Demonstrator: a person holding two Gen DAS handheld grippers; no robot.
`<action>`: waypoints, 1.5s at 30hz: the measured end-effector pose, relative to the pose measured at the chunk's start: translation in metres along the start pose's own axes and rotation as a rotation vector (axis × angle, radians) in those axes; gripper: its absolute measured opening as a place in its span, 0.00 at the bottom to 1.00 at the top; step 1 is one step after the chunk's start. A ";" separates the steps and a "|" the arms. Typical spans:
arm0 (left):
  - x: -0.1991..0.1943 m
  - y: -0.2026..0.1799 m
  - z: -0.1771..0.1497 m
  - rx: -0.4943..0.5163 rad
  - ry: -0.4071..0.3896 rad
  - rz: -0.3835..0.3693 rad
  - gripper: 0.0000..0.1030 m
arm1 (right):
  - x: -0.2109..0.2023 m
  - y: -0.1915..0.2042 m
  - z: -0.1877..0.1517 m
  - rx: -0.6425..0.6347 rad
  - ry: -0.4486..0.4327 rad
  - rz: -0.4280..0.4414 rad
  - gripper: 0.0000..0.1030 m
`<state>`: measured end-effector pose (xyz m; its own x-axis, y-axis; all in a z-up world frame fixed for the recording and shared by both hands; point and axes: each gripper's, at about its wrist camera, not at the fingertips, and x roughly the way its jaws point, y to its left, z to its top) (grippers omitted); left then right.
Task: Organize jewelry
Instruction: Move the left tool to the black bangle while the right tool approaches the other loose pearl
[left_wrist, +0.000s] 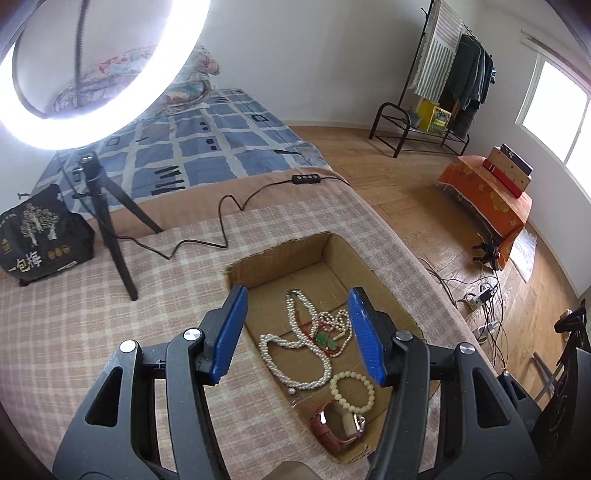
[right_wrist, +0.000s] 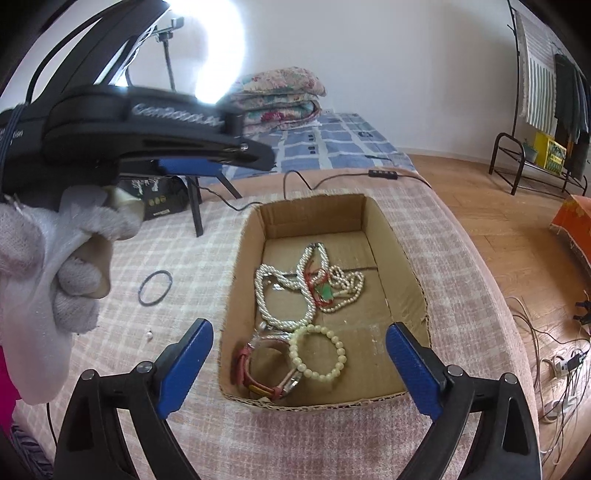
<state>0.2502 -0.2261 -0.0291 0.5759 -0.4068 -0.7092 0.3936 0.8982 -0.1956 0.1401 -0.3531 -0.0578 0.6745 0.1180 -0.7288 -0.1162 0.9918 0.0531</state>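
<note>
Jewelry lies in an open box (right_wrist: 402, 266) on the bed: pearl necklaces (right_wrist: 280, 291), bead bracelet (right_wrist: 317, 350), pink watch (right_wrist: 258, 373). Both the left gripper (left_wrist: 299, 332) and right gripper (right_wrist: 299, 369) hover spread apart, empty. Black ring (right_wrist: 155, 288) lies beside the box.

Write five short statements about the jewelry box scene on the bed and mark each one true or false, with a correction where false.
1. The cardboard box holds pearl necklaces. True.
2. The bead bracelet lies outside the box on the blanket. False: it lies inside the box, beside the pink watch.
3. A black ring lies on the blanket left of the box. True.
4. The right gripper is shut on the watch. False: its jaws stand wide open and hold nothing.
5. The left gripper is shut on a necklace. False: it is open above the box, holding nothing.
</note>
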 end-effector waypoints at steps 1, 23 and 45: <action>-0.006 0.005 -0.001 -0.003 -0.006 0.005 0.56 | -0.002 0.003 0.001 -0.004 -0.005 0.004 0.93; -0.078 0.124 -0.039 -0.080 -0.025 0.163 0.56 | -0.014 0.084 0.008 -0.158 -0.105 0.175 0.85; -0.012 0.232 -0.115 -0.317 0.219 0.156 0.32 | 0.069 0.154 -0.029 -0.255 0.126 0.314 0.44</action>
<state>0.2527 0.0060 -0.1439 0.4318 -0.2478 -0.8673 0.0543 0.9669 -0.2493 0.1479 -0.1939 -0.1197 0.4851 0.3895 -0.7829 -0.4888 0.8632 0.1266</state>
